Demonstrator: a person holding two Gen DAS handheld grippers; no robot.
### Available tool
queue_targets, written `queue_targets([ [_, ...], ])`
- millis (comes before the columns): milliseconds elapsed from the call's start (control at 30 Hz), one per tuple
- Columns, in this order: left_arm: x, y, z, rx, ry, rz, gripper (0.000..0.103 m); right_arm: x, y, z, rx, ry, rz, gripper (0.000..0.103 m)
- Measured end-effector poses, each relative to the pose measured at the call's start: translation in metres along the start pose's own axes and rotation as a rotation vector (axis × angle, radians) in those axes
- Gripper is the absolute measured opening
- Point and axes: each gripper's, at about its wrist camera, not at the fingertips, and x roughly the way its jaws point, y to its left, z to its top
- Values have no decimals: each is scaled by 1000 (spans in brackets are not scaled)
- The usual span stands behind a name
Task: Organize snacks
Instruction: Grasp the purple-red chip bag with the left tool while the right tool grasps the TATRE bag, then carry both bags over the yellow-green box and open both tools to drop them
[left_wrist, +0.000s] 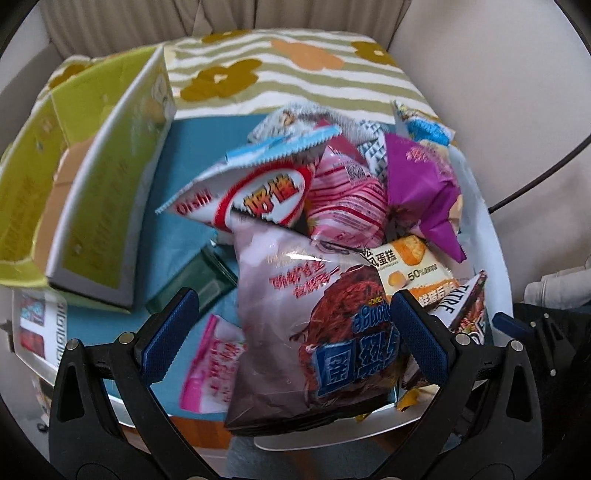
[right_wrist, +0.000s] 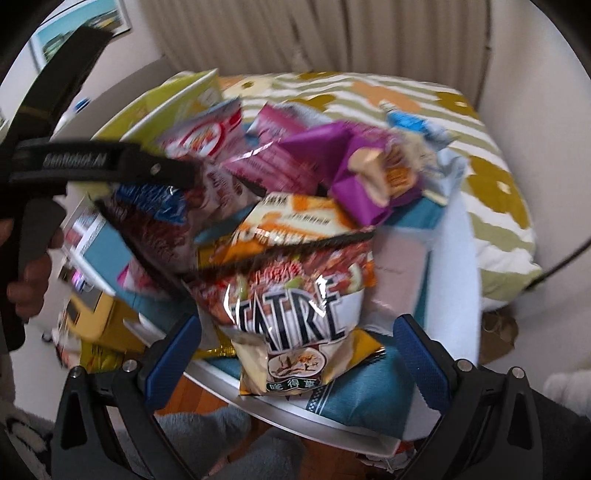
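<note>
While both wrist views are smeared with motion blur, the main layout is readable: a heap of snack packets (left_wrist: 332, 206) lies on a round white desk (left_wrist: 480, 229) covered partly by a teal cloth (left_wrist: 177, 206). The left hand-held gripper (left_wrist: 295, 332) has its blue-padded fingers (left_wrist: 170, 328) spread wide, released, and between them sits a dark noodle bag (left_wrist: 314, 332) with blue characters, its lower edge at the desk's near rim; whether either pad touches the bag I cannot tell. Behind that bag lie a white and red Oishi packet (left_wrist: 258, 195), a pink striped packet (left_wrist: 347, 203) and a purple packet (left_wrist: 421, 184), packed against one another. An orange cake packet (left_wrist: 410, 269) lies just right of the noodle bag. To the left, a green cardboard box (left_wrist: 92, 192) stands open on the desk, well apart from the heap, and a small dark green box (left_wrist: 192, 280) lies near its foot.

The right hand-held gripper (right_wrist: 295, 354) is likewise wide apart and grasps nothing; a red and white chip bag (right_wrist: 295, 306) with large dark lettering lies between its fingers at the desk's near edge. In the right wrist view a person's hand (right_wrist: 29, 273) holds the left tool's handle at the left.
</note>
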Motion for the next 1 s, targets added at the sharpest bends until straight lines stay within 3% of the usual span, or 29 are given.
queue_targets([
  [100, 12, -2, -4, -5, 24, 9, 102, 11, 0, -4, -40, 16, 27, 103],
  [267, 26, 2, -11, -48, 56, -12, 92, 24, 0, -7, -61, 30, 40, 103],
  [433, 19, 4, -14, -47, 37, -24, 67, 28, -3, -5, -61, 23, 55, 100],
  [500, 17, 4, -15, -44, 34, -22, 65, 30, -2, -5, -61, 25, 79, 85],
  [700, 8, 6, -21, -51, 17, -34, 61, 27, -3, -2, -66, 15, 86, 64],
  [1000, -19, -8, -22, -22, -29, -37, 60, 6, -5, 1, -61, -11, 95, 59],
])
